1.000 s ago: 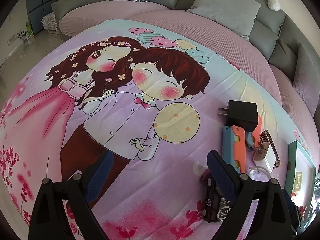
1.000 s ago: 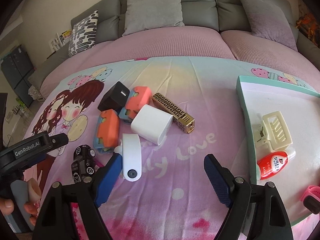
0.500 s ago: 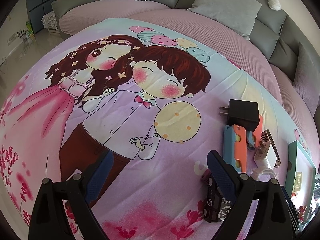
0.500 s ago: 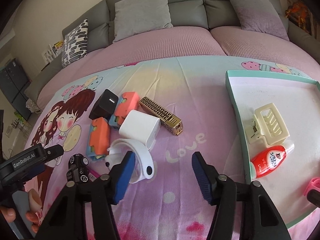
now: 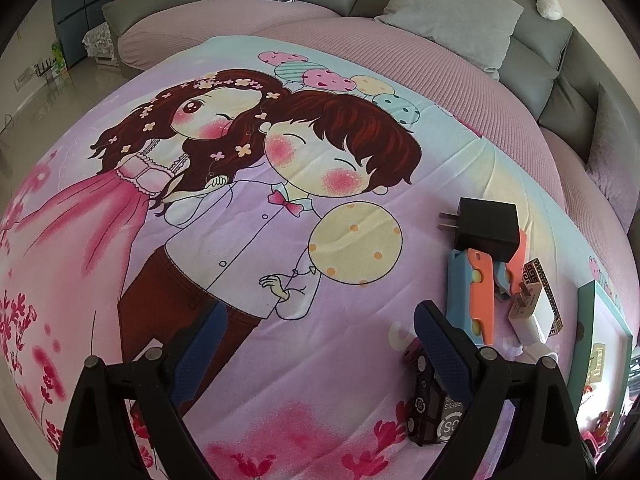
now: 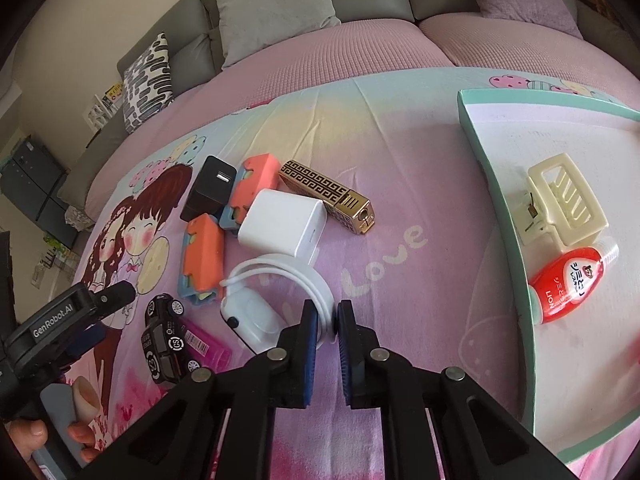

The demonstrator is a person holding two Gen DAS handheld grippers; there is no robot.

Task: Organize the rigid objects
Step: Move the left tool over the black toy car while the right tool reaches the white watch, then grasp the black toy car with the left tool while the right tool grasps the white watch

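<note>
My right gripper [image 6: 329, 312] is shut on the thin loop of a white band [image 6: 280, 280] whose rounded pod lies on the printed bedspread. Just behind the band sits a cluster: a white charger [image 6: 282, 226], a gold patterned lighter [image 6: 328, 200], a black charger [image 6: 208, 192] and two orange-and-blue cases [image 6: 202, 264]. A black toy car [image 6: 164, 340] lies left of the band. My left gripper [image 5: 320, 320] hangs open over the cartoon print with nothing between its fingers. The same cluster [image 5: 470, 296] and toy car [image 5: 432, 412] show to its right.
A green-rimmed white tray [image 6: 516, 264] at the right holds a cream hair clip [image 6: 564, 204] and a red tube [image 6: 568, 284]. A pink flat item [image 6: 204, 346] lies beside the car. Grey sofa cushions [image 6: 276, 4] line the back. A person's hand [image 6: 28, 436] holds the left gripper.
The right gripper's jaws have closed from wide apart onto the white band, and the gripper has rolled and edged in. The band now stands as a loop. The left gripper has not moved.
</note>
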